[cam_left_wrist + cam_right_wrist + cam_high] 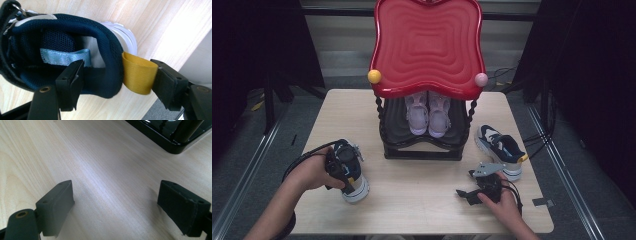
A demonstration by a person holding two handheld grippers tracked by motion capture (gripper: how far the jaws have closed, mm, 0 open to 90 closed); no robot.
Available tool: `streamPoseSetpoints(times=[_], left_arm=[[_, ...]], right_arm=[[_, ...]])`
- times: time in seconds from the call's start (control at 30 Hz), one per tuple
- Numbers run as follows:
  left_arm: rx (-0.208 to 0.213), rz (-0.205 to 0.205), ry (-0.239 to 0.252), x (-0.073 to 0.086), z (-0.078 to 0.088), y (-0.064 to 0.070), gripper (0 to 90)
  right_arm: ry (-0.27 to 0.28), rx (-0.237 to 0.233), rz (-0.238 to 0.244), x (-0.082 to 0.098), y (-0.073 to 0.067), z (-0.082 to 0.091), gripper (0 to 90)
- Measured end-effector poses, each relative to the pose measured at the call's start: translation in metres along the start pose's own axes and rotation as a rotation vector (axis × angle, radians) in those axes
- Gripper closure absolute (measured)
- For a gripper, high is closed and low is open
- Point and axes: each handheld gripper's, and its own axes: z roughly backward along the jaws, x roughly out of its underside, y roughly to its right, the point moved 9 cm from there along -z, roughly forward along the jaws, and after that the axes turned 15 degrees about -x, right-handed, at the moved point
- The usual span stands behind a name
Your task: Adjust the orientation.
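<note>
Navy mesh sneaker with white sole (350,172) lies on the pale wooden bench (422,195), front-left of the red-topped black shoe rack (424,145). Left gripper (115,77) straddles its heel collar, jaws parted, pads loose. Right gripper (115,207) gapes empty.

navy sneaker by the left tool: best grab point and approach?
Grip the padded heel collar of the navy sneaker, probably best from behind the heel, one jaw inside the opening and one outside by the yellow pull loop. The collar is a firm, narrow rim facing the left tool, whose jaws already straddle it without pressing. The wide white sole likely wouldn't fit as well.
</note>
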Motion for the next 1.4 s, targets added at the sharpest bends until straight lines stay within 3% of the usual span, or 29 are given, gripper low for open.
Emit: streamPoseSetpoints(times=[0.3,0.33,0.53,0.6,0.7,1.07,1.1,1.33,1.37,1.4], left_arm=[[0.01,-0.015,-0.014,-0.006,-0.005,0.0,44.0],[0.02,-0.002,-0.011,-0.007,-0.005,0.002,46.2],[0.04,-0.03,-0.048,-0.008,-0.007,0.002,53.3],[0.053,-0.008,-0.043,-0.009,-0.008,0.005,56.2],[0.057,-0.007,-0.054,-0.01,-0.006,0.003,60.5],[0.056,-0.027,-0.084,-0.01,-0.007,0.001,64.1],[0.061,-0.005,-0.081,-0.011,-0.007,0.003,64.7],[0.064,0.011,-0.1,-0.011,-0.008,0.003,67.1],[0.058,-0.013,-0.11,-0.01,-0.008,0.001,67.6],[0.057,-0.009,-0.111,-0.01,-0.008,0.001,68.1]], right_arm=[[0.0,0.0,0.0,0.0,0.0,0.0,12.6],[0.0,0.0,0.0,0.0,0.0,0.0,12.6],[0.001,0.0,0.003,0.0,0.0,0.0,12.6],[0.0,0.0,0.0,0.0,0.0,0.0,12.6],[0.001,0.0,0.002,0.0,0.0,0.0,12.6],[0.001,0.002,0.005,-0.001,0.001,0.0,12.6],[0.001,0.002,0.005,-0.001,0.001,0.0,12.6],[0.0,0.001,0.003,-0.001,0.001,0.0,12.6],[0.0,0.0,0.003,-0.001,0.001,0.0,12.6],[0.0,0.001,0.003,-0.001,0.001,0.0,12.6]])
